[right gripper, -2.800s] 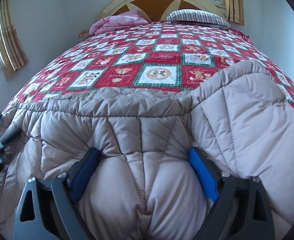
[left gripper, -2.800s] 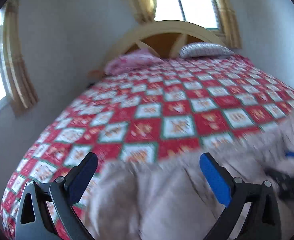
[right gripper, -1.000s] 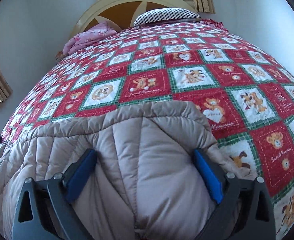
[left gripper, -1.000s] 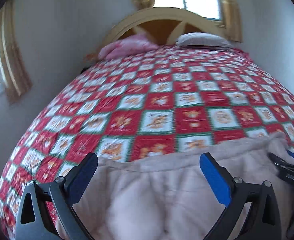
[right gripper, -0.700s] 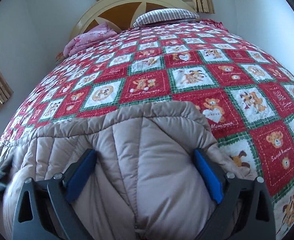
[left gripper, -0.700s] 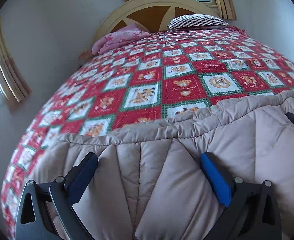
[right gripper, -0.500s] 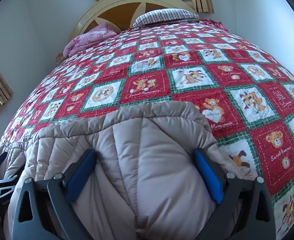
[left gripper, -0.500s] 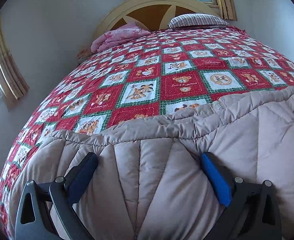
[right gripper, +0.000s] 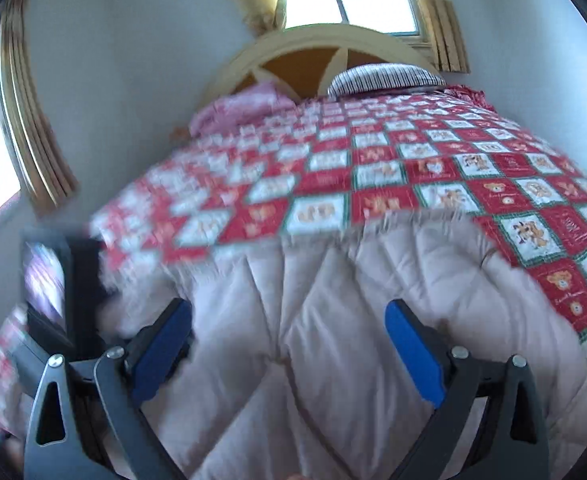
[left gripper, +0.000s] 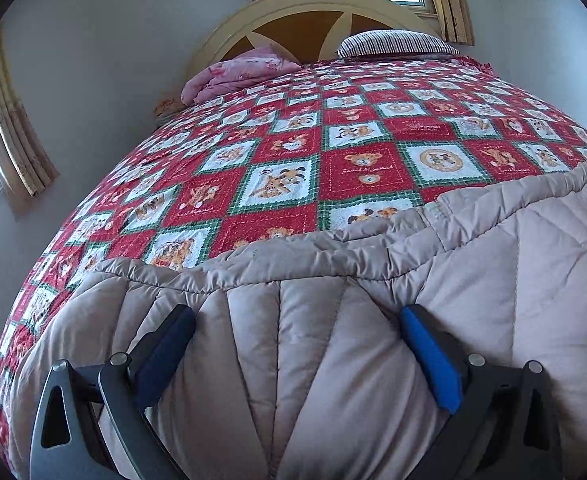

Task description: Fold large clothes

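A large beige quilted padded garment lies folded at the near end of the bed, its stitched edge running across the left wrist view. It also fills the lower part of the blurred right wrist view. My left gripper is open, its blue pads wide apart and resting low on the garment. My right gripper is open over the garment's right part. A dark object, probably the left gripper, shows blurred at the left of the right wrist view.
The bed carries a red, white and green patchwork cover. A pink folded blanket and a striped pillow lie by the arched headboard. Curtained windows stand behind and at the left wall.
The left gripper has settled lower and closer onto the garment. The right gripper has lifted and swung left; its view is now blurred, and the garment's edge lies farther from it.
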